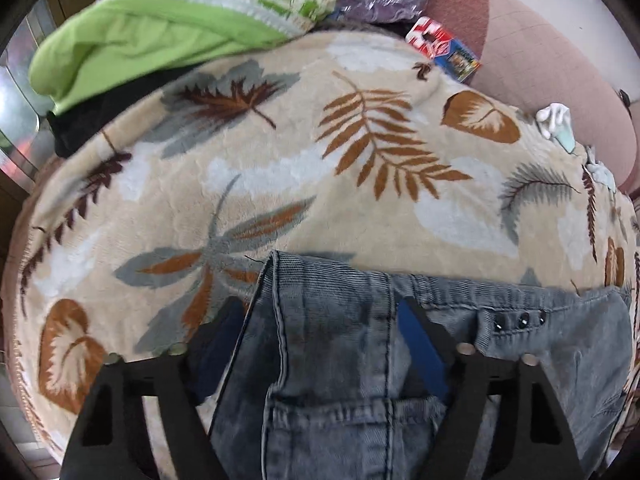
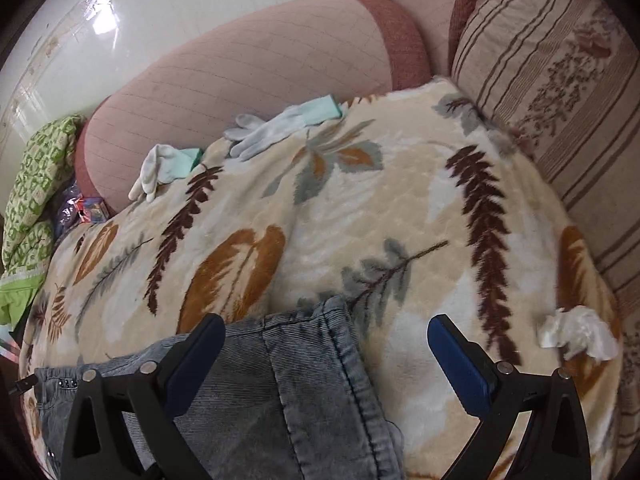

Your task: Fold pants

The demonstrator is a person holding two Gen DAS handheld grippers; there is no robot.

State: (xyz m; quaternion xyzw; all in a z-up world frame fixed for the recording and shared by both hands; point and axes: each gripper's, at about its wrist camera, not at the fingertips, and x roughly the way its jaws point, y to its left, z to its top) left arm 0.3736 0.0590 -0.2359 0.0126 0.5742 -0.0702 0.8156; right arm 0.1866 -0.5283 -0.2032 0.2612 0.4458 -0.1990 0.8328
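Grey-blue denim pants [image 1: 332, 344] lie on a beige leaf-patterned blanket [image 1: 280, 168], waistband toward the far side. My left gripper [image 1: 320, 320] stands wide open with the left corner of the waistband between its blue-padded fingers [image 1: 420, 344]; the left finger is partly hidden behind the denim. In the right wrist view the pants [image 2: 304, 372] show their right waistband corner. My right gripper [image 2: 326, 332] is wide open over that corner, its left finger [image 2: 196, 356] on the denim and its right finger [image 2: 460, 360] over the blanket [image 2: 360, 208].
A green and patterned quilt pile [image 1: 160, 36] and a colourful packet [image 1: 444, 48] lie at the far side. White gloves [image 2: 272, 132] rest by the pink sofa back [image 2: 260, 68]. A crumpled tissue [image 2: 580, 332] lies at right, near a striped cushion [image 2: 560, 72].
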